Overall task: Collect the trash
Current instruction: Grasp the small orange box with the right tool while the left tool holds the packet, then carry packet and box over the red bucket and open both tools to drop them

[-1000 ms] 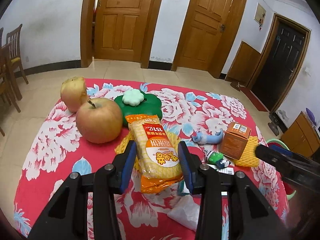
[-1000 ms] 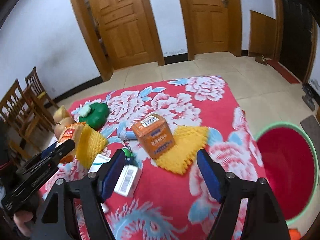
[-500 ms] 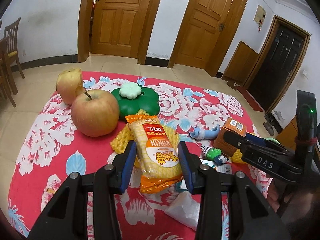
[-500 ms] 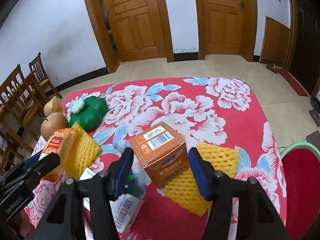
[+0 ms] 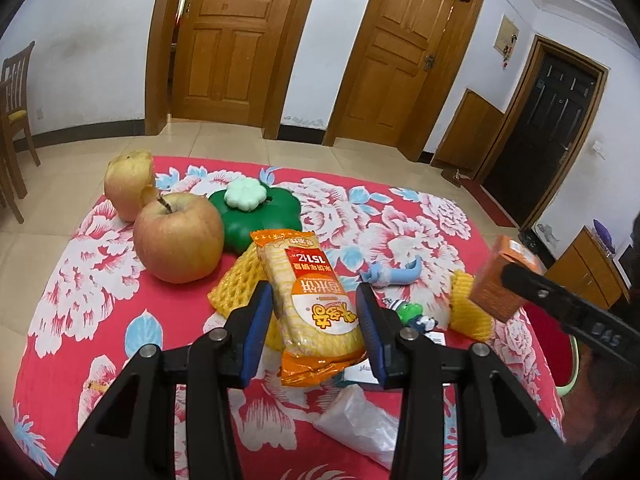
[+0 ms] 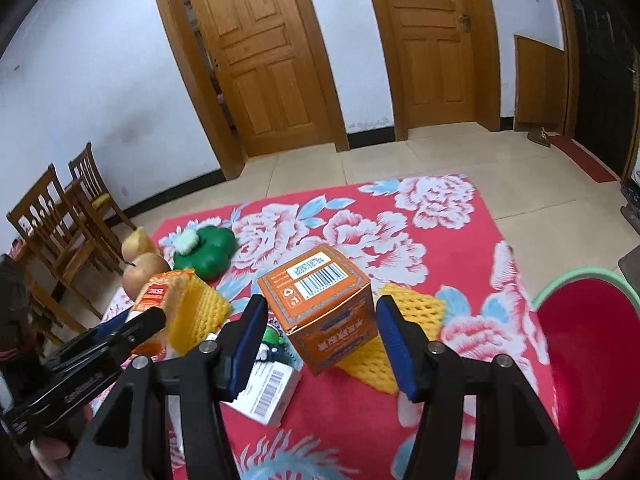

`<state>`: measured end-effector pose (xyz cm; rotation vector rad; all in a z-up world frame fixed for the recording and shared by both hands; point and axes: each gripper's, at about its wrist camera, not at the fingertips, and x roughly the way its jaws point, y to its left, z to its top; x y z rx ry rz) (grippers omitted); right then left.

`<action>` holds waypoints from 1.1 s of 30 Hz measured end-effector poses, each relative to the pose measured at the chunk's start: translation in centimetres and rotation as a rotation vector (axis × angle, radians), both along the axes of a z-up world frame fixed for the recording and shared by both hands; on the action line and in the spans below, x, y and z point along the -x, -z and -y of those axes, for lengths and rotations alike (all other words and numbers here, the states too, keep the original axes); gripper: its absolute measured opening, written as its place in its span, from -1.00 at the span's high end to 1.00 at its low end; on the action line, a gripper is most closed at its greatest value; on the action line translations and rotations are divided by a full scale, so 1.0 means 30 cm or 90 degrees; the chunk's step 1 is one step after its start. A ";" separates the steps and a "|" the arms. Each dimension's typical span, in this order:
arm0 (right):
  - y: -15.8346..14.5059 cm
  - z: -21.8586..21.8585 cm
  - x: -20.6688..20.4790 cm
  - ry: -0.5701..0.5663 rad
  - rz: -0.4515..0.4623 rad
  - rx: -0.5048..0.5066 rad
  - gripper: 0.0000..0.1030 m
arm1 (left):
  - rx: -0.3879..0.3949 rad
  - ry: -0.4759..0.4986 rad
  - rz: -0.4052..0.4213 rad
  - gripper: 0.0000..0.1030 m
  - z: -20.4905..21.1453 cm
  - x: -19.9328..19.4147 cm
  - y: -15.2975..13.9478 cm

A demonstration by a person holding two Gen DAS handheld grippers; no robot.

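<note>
White plastered walls [image 5: 92, 48] with a dark skirting strip [image 6: 180, 188] at the base. Two panelled honey-brown wooden doors [image 5: 232, 36] [image 5: 404, 60] in matching arched frames. Dark, near-black door [image 5: 548, 136] on the right wall, low wooden panel [image 5: 468, 132] beside it. Glossy beige tiled floor [image 5: 224, 140]. Slatted wooden chairs [image 6: 56, 216] at left. Small wooden cabinet [image 5: 588, 268] at right. Even, diffuse light.

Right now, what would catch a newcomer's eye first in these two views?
The orange box lifted between the right gripper fingers, above the yellow foam net. Next, the snack packet clamped in the left gripper, with the whole apple behind and the red bin to the right.
</note>
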<state>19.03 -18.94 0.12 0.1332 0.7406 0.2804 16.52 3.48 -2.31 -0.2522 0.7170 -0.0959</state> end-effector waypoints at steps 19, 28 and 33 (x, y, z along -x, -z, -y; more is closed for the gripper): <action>-0.056 0.393 0.246 0.184 0.026 -0.044 -0.16 | -0.041 0.030 0.019 0.16 0.103 0.032 -0.061; 0.022 0.564 0.292 0.253 0.001 -0.046 -0.16 | -0.016 0.093 0.015 0.16 0.225 0.045 -0.113; 0.072 0.658 0.304 0.286 -0.019 -0.055 -0.17 | -0.010 0.130 0.005 0.16 0.324 0.050 -0.115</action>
